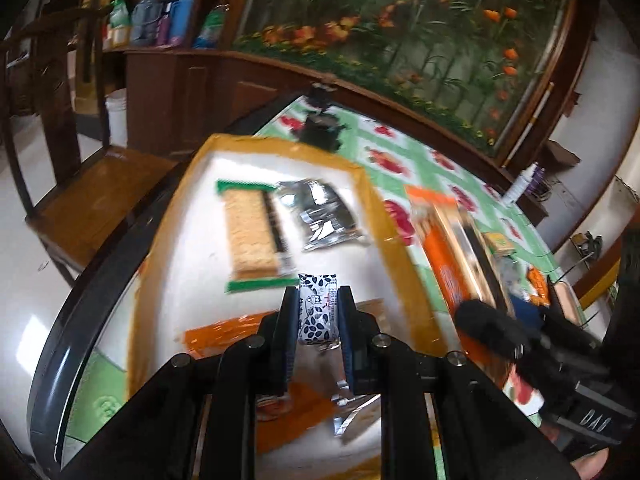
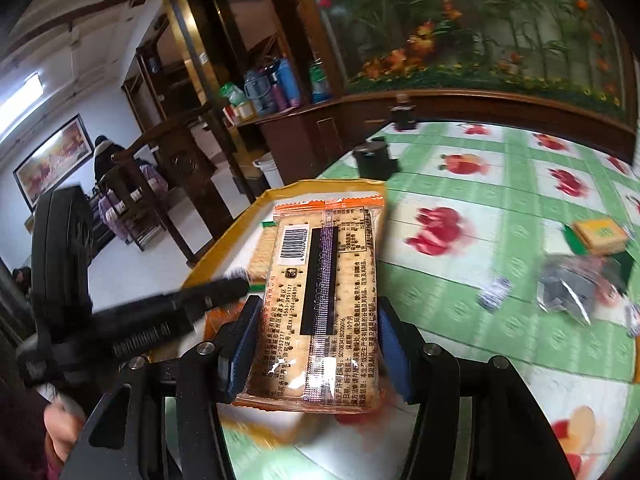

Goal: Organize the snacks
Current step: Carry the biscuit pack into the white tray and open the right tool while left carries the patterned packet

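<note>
- The left tongs [image 1: 318, 300] are squeezed tight on a small white packet with dark blue leaf shapes [image 1: 317, 307]. The packet sits between the two black fingers, up in the air over the tray.
- The right tongs [image 2: 316, 320] are about half wide and hold a long clear pack of square crackers with orange ends [image 2: 320, 304]. Its back side, with a barcode and small print, faces up. The blue pads press on both long sides of the pack.
- Under both tongs is a flat white tray with a yellow rim [image 1: 362, 184]. It rests on a desk with a green and white cloth with red fruit pictures [image 2: 500, 184].
- In the tray lie a cracker pack with green ends [image 1: 252, 232] and, just beside it, a shiny silver foil bag [image 1: 324, 216]. Some orange wrapper [image 1: 224, 332] shows in the tray near the left tongs.
- In the left view, the orange pack [image 1: 444, 236] and the right tongs that hold it show at the right, just past the tray's rim.
- On the cloth, well apart from the tray, lie more snacks: a small cracker pack with a green end [image 2: 598, 234], a crumpled silver bag [image 2: 568, 288] and a little blue and white packet [image 2: 494, 294]. They look blurry.
- A small black round thing [image 2: 374, 158] stands on the desk behind the tray.
- A brown wooden chair [image 1: 100, 184] stands beside the desk.
- A big picture of orange and red flowers [image 1: 420, 24] fills the wall behind the desk.
- A person's hand [image 2: 64, 424] shows at the bottom left of the right view.
</note>
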